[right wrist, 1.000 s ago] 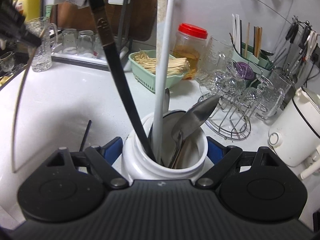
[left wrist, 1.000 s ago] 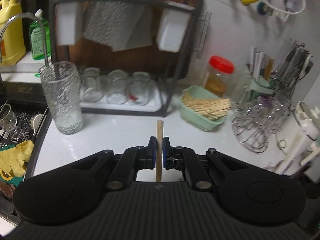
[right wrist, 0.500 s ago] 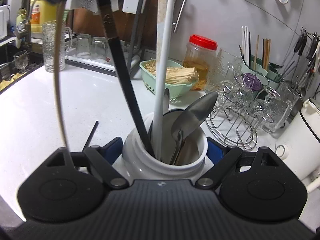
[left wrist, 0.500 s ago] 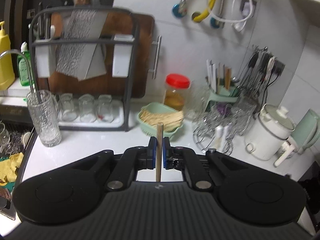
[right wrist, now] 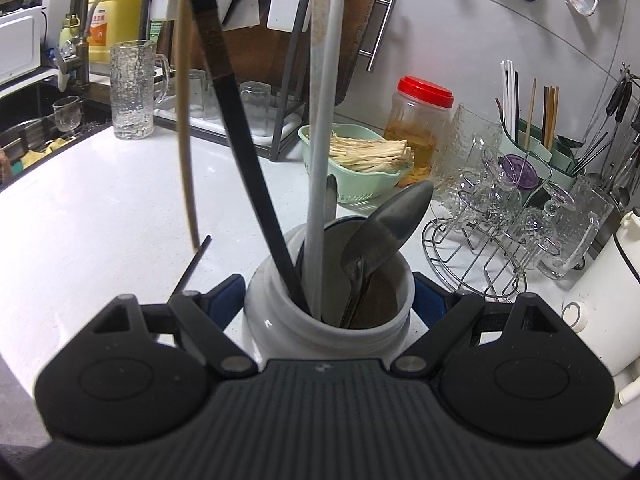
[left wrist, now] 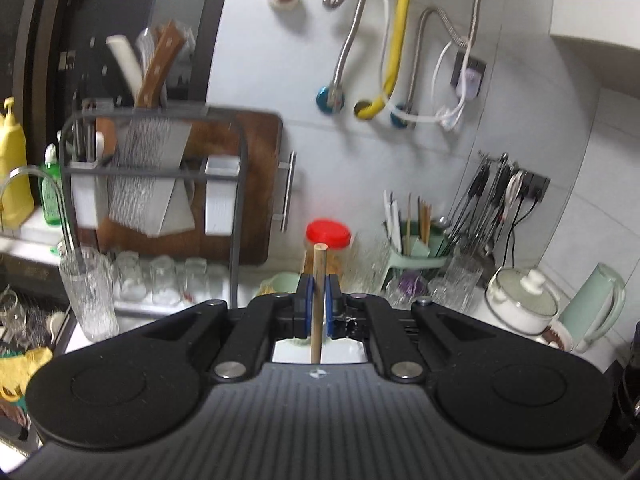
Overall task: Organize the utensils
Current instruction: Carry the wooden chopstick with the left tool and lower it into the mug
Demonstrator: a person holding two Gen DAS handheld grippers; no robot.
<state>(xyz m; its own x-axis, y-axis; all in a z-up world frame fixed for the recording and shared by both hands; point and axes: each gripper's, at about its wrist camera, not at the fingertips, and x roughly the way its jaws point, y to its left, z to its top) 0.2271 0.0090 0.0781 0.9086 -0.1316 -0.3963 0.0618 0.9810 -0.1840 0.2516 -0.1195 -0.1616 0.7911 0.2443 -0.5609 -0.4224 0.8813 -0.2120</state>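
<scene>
Right wrist view: right gripper [right wrist: 328, 300] fingers clasp the white ceramic utensil jar [right wrist: 320, 332], while the pale wooden chopstick [right wrist: 185, 120] – pinched upright by the left gripper [left wrist: 316, 312] – hangs left of its mouth (tip above the worktop [right wrist: 100, 208]).

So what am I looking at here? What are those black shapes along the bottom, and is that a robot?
No robot: a person holds a two-finger tool in each hand, with a camera on each looking along its fingers. The black shapes are the tools themselves.

In the left-hand view, the left gripper is closed on a wooden chopstick, lifted above the counter.

In the right-hand view, the right gripper grips a white jar standing on the white counter. The jar holds a spoon and long-handled utensils. The same chopstick hangs to its left, and a black stick lies on the counter.
</scene>
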